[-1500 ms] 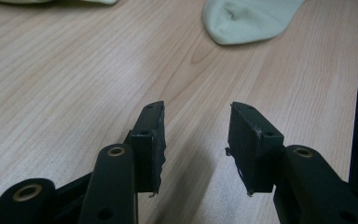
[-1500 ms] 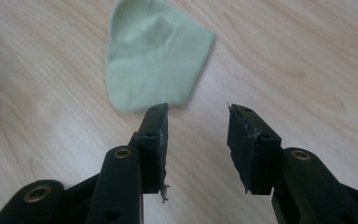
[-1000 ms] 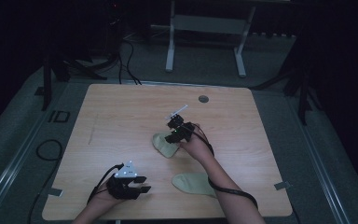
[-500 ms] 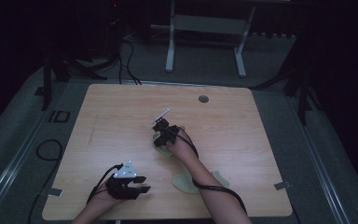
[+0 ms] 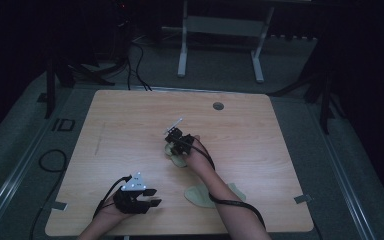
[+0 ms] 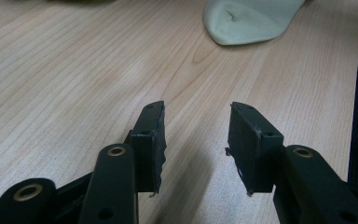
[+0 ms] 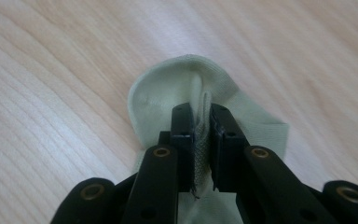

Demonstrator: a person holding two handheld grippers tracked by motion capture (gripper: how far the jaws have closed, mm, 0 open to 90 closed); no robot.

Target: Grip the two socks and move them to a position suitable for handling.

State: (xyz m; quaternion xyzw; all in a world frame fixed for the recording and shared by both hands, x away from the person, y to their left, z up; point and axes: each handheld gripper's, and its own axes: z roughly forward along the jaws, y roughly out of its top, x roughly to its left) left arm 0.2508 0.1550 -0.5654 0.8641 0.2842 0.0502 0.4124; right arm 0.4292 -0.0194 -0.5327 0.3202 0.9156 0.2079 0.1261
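Since earlier, sock (image 7: 177,88) was dragged toward table hole (image 5: 218,106) by right gripper (image 7: 200,122), clamped on fabric; grip should be kept firm. Left gripper (image 6: 196,135) sits agape, empty.

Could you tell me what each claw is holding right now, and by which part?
The right claw pinches a raised fold of the pale green sock; the left claw is open, holding nothing.

Bare wood round left tongs (image 6: 196,140); obstacles: 2 socks, mid-table (image 5: 176,159) & near-edge (image 5: 200,195).
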